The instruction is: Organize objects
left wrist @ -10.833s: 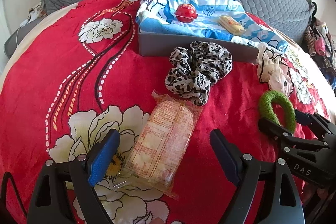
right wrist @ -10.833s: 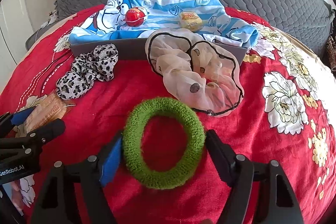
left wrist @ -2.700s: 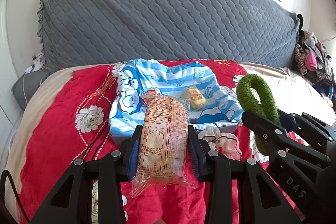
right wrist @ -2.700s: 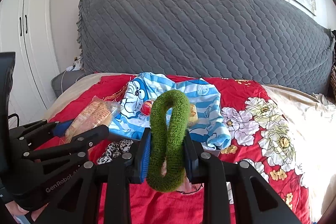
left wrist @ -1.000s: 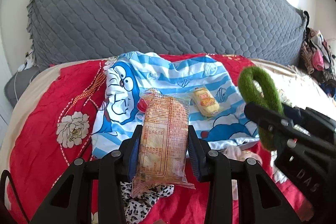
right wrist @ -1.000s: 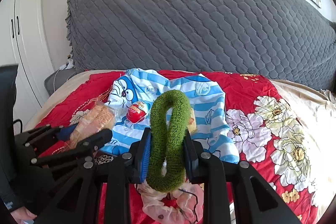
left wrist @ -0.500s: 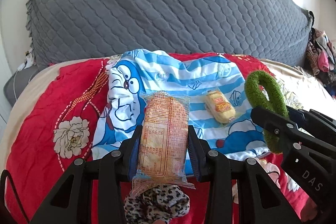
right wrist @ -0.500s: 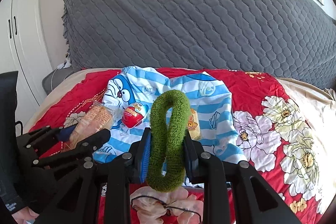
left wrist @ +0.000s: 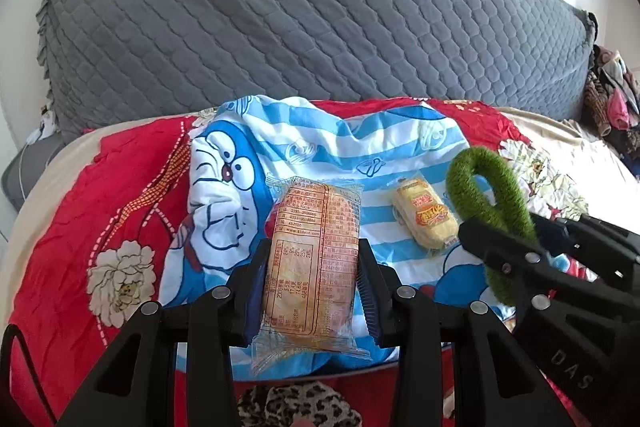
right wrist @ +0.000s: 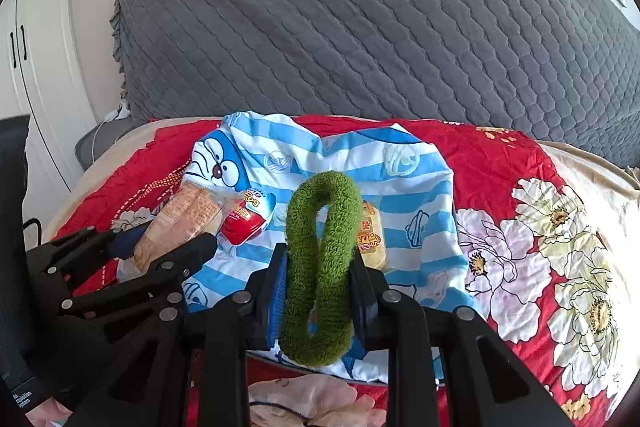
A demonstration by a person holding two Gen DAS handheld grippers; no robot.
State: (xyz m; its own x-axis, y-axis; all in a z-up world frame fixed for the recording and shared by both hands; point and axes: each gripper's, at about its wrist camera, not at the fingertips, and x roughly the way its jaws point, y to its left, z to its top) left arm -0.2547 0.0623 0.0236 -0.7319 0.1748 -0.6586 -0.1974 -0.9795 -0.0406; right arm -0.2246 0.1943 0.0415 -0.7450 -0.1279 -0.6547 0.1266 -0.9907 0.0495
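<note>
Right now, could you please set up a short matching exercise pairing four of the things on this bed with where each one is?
Things:
1. green scrunchie
2. clear-wrapped snack pack
3. small yellow cake
4. leopard scrunchie

Places:
A. lying loose on the striped cartoon cloth
B. squeezed in the right gripper
C. on the red bedspread, at the bottom edge of the left wrist view
D. clamped in the left gripper

Pairs: 1-B, 2-D, 3-A, 4-C
</note>
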